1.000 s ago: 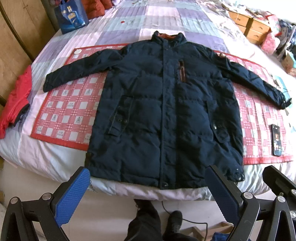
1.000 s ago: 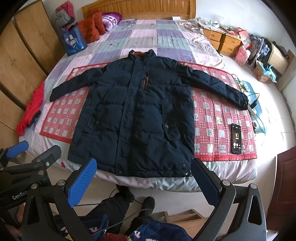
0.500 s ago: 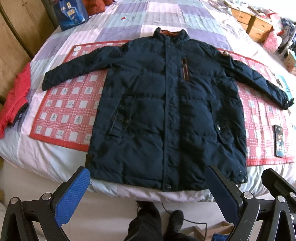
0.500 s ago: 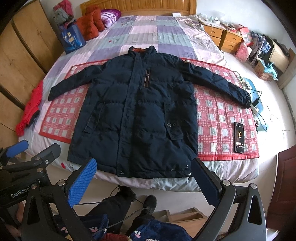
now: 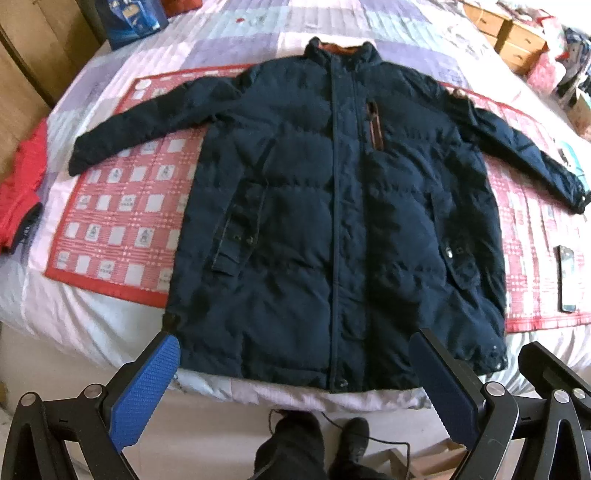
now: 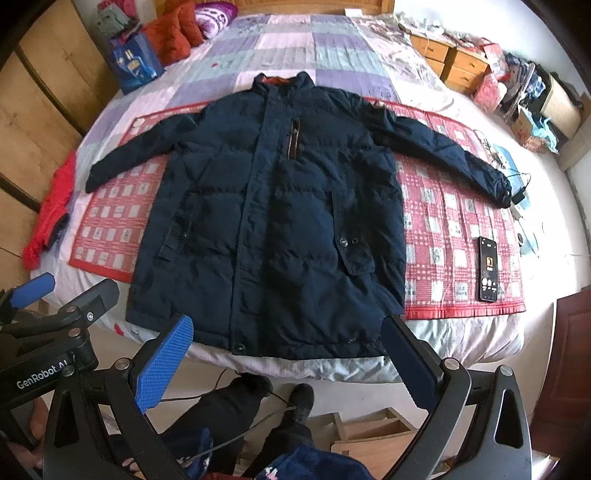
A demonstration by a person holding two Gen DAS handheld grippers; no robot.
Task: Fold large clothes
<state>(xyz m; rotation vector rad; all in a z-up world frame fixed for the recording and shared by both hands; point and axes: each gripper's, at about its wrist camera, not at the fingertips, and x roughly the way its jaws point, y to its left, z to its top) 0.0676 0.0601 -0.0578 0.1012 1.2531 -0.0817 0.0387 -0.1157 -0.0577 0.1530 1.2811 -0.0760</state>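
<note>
— Where is the coat?

— The navy padded coat (image 6: 266, 221) lies face up, spread flat across the bed (image 6: 332, 48), collar at the far side and hem at the near edge, just past the tips of both tongs. Most of it rests on a red checked mat (image 6: 454, 229) that sticks out to the left and right of it. Both sleeves are stretched out sideways, one to the left, one to the right.

— And the tongs?

— The left tongs (image 5: 295, 384) are spread wide, blue pads well apart, with nothing between them. They hang short of the hem, above the floor at the foot of the bed. The right tongs (image 6: 288, 362) are likewise wide apart and hold nothing, level with the near edge of the bed. In the right wrist view the left tongs show at the lower left.

— Anything else lying around?

— A black phone (image 6: 488, 268), screen lit, sits on the mat to the right of the coat, apart from it. A red garment (image 6: 51, 214) lies at the left edge of the bed. A blue gift bag (image 6: 135, 66) stands at the far left, beside red cushions (image 6: 173, 35). Wooden drawers (image 6: 458, 62) stand far right, off the bed. The person's dark shoes (image 6: 301, 402) show below, on the floor.
</note>
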